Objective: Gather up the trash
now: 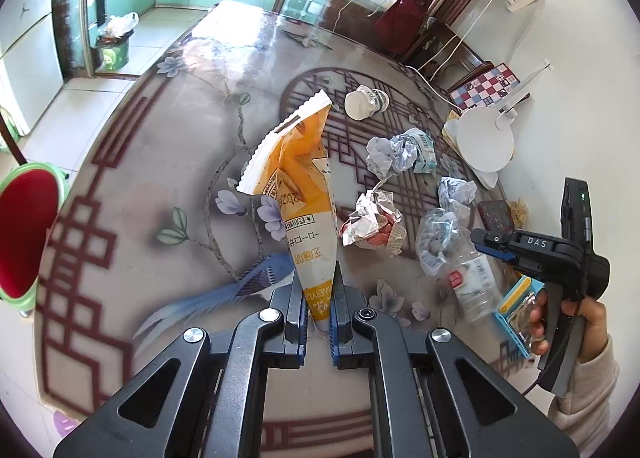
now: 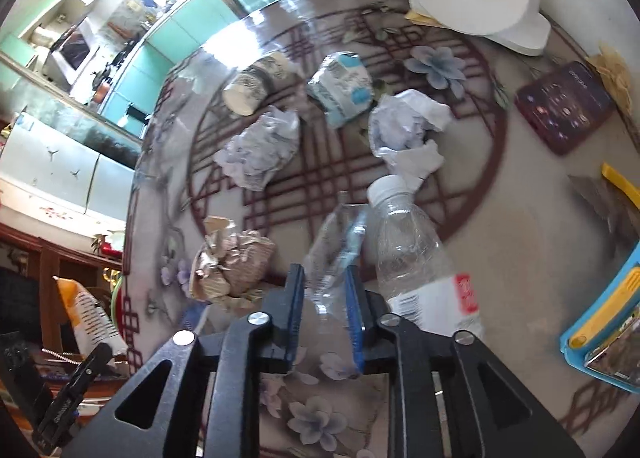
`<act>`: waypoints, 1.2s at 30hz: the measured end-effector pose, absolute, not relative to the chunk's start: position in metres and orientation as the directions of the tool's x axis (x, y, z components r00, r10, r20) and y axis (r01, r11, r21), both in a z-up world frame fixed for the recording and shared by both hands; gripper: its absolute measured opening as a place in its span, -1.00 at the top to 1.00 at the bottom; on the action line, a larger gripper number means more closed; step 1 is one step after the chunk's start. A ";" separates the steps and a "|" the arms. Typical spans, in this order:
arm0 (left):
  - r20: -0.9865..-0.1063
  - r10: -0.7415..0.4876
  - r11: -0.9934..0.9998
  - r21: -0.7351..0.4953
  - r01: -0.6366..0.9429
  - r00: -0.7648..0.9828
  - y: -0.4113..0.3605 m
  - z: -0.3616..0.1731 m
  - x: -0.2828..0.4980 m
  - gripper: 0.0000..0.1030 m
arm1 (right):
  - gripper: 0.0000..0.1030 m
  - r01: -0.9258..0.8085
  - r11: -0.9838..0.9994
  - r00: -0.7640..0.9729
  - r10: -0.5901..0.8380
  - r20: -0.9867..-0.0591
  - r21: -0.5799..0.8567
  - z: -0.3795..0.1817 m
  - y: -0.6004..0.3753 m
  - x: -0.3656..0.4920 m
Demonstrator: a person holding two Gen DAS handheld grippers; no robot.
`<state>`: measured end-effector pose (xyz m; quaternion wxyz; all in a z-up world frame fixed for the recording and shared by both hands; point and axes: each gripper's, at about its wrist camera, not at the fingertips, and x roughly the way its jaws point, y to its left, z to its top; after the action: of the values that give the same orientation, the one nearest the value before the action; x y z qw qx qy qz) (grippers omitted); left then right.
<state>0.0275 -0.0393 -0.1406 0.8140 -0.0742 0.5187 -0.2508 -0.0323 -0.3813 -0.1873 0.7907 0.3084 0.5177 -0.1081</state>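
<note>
My left gripper (image 1: 319, 274) is shut on the bottom end of an orange and white snack bag (image 1: 304, 193), which stands up above the patterned table (image 1: 160, 185). The same bag (image 2: 80, 306) shows at the lower left of the right wrist view. My right gripper (image 2: 324, 270), in a person's hand, points down at the table, its pads closed on a crumpled clear plastic wrapper (image 2: 338, 246). Just right of it lies an empty clear plastic bottle (image 2: 416, 258) on its side. In the left wrist view, the right gripper (image 1: 478, 238) touches that wrapper (image 1: 438, 238) beside the bottle (image 1: 472, 282).
Crumpled white papers (image 2: 260, 149), a brown crumpled wrapper (image 2: 232, 262), a tipped paper cup (image 2: 256, 81) and a small carton (image 2: 344, 89) lie on the table. A phone (image 2: 564, 109), a white lamp base (image 1: 484, 137) and a blue-yellow pack (image 2: 600, 330) sit right. A green bin (image 1: 114, 51) stands on the kitchen floor.
</note>
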 end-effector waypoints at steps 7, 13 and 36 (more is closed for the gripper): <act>-0.818 -0.477 0.868 -0.381 0.319 0.321 -0.038 -0.145 0.029 0.85 | -0.35 0.471 0.847 0.371 0.065 -0.926 0.248 -0.196 -0.399 -0.051; -0.818 -0.492 0.856 -0.392 0.337 0.299 -0.047 -0.150 0.030 0.85 | -0.49 0.427 0.902 0.227 -0.038 -0.973 0.065 -0.226 -0.399 -0.050; -0.801 -0.513 0.834 -0.379 0.401 0.308 -0.038 -0.136 0.035 0.85 | -0.21 0.434 0.842 0.562 0.025 -0.827 0.320 -0.117 -0.367 -0.071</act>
<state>0.0350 -0.0380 -0.1360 0.8069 -0.0541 0.5156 -0.2830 -0.0714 -0.3674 -0.1168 0.8464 0.2538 0.4523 -0.1208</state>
